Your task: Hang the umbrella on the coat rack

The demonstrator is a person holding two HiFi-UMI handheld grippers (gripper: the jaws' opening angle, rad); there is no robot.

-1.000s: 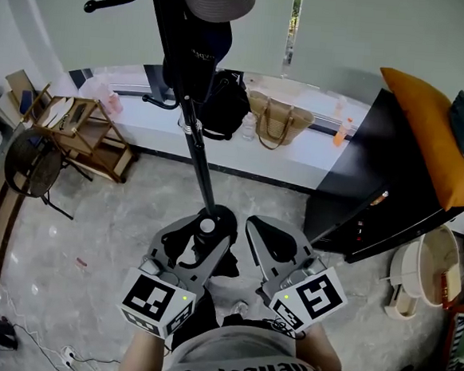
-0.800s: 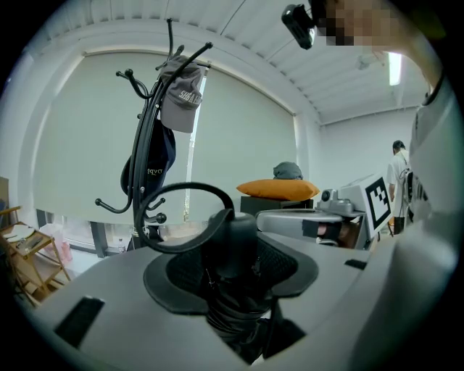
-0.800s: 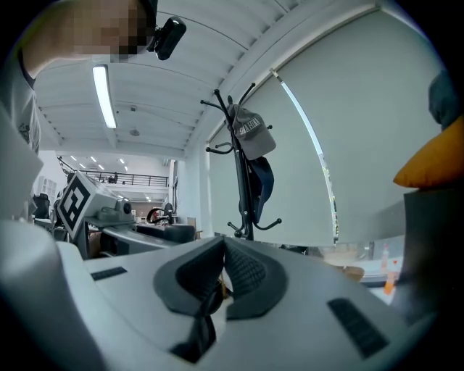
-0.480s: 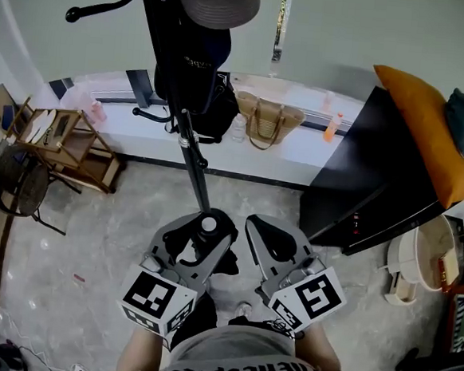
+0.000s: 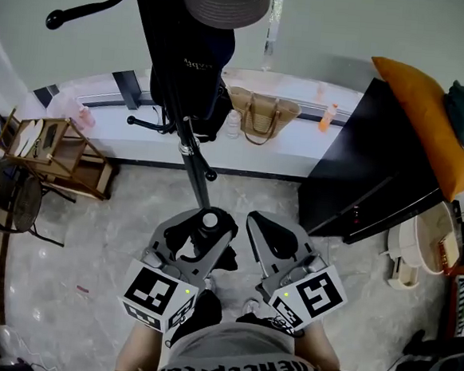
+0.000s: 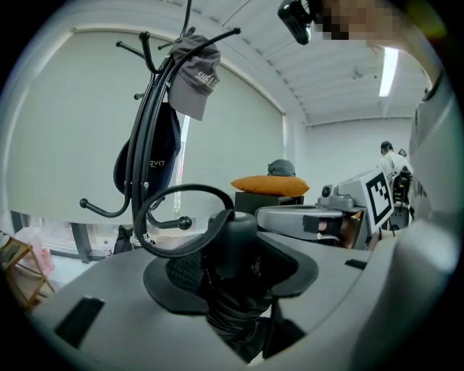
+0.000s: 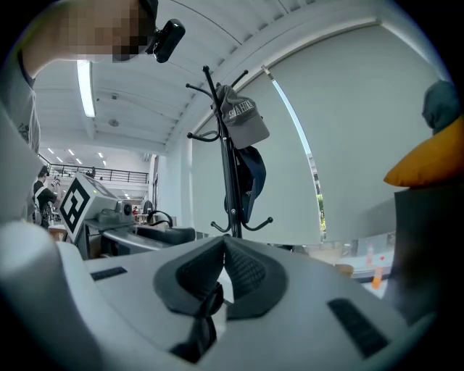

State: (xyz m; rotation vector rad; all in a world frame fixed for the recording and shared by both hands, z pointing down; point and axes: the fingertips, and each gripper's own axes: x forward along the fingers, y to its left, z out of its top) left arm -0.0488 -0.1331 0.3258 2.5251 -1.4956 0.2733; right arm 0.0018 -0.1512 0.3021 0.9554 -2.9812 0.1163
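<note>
Head view: our L claw (image 5: 199, 228) grips the umbrella (image 6: 233, 243), standing up, loop (image 6: 181, 188) on top. Rack (image 5: 192, 158) is right ahead & higher, nearer L. R claw (image 5: 264, 230) is closed, empty.

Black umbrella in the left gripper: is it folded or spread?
Folded. The black umbrella is a tight bundle of gathered fabric, clamped between the jaws of the left gripper, with its wrist loop free above. No view shows an open canopy.
</note>
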